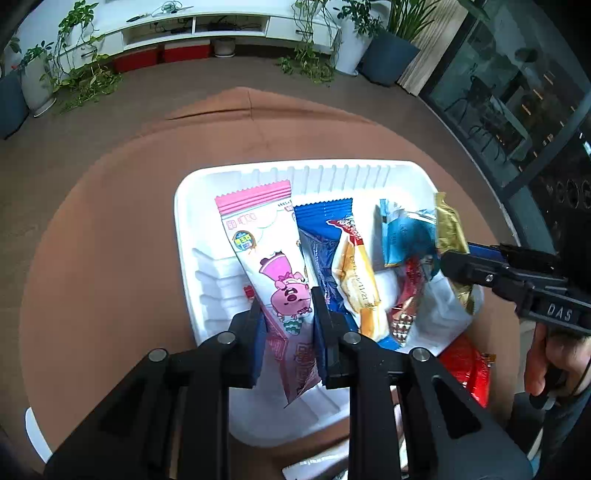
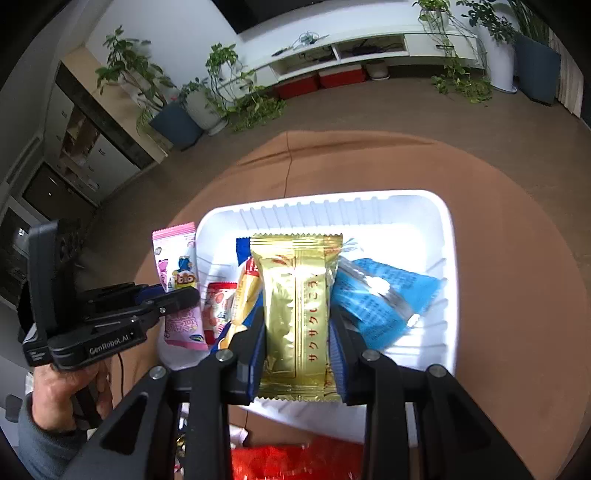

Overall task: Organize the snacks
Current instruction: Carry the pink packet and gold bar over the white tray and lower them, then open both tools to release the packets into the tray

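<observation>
A white ribbed tray [image 1: 236,177] [image 2: 448,266] sits on the round brown table. My left gripper [image 1: 288,321] is shut on a long pink-and-white pig snack packet [image 1: 266,258], held over the tray's left part; the same packet [image 2: 177,280] and gripper [image 2: 173,295] show at the left of the right wrist view. My right gripper [image 2: 297,339] is shut on a gold wrapper [image 2: 299,295] above the tray; this wrapper [image 1: 448,229] and gripper [image 1: 458,266] appear at the right of the left wrist view. In the tray lie a dark blue packet [image 1: 321,240], a yellow-orange packet [image 1: 358,280] and a light blue packet [image 2: 384,295].
A red snack bag [image 1: 467,369] [image 2: 295,461] lies on the table by the tray's near edge. The brown tablecloth [image 1: 110,240] drops off to a brown floor. Potted plants [image 2: 173,110] and a low white shelf [image 1: 192,26] line the far wall. A hand [image 2: 66,391] grips the left tool.
</observation>
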`<action>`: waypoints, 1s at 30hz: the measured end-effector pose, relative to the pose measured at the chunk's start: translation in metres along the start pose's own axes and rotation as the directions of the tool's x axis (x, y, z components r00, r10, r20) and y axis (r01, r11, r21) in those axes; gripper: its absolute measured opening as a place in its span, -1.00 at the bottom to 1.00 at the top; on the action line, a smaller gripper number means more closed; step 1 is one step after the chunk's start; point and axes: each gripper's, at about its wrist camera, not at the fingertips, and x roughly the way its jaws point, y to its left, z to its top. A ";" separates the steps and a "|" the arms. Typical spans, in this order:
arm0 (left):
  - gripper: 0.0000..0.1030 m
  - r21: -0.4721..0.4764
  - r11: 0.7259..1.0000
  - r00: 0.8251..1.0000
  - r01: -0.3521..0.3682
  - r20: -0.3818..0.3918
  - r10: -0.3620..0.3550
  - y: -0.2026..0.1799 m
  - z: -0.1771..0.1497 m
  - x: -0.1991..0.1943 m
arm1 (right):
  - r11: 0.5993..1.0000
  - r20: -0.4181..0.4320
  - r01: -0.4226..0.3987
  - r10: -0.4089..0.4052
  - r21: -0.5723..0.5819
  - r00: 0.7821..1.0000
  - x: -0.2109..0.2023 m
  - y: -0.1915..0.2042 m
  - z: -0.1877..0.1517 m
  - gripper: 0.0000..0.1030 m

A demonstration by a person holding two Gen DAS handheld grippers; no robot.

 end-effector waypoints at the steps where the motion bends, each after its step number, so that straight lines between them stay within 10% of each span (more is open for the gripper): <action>1: -0.61 0.004 1.000 1.000 0.001 0.000 -0.001 -0.002 0.001 0.003 | 1.000 -0.005 0.010 -0.010 -0.012 1.000 0.005 0.003 0.001 -0.36; 24: -0.42 0.059 0.998 0.999 -0.032 -0.004 0.032 -0.018 -0.005 0.019 | 0.986 -0.041 0.135 -0.139 -0.093 0.989 0.035 0.015 -0.003 -0.31; 30: 0.07 0.061 0.997 0.999 -0.038 0.011 0.038 -0.017 -0.007 0.014 | 0.986 -0.022 0.140 -0.143 -0.094 0.990 0.029 0.016 -0.005 -0.07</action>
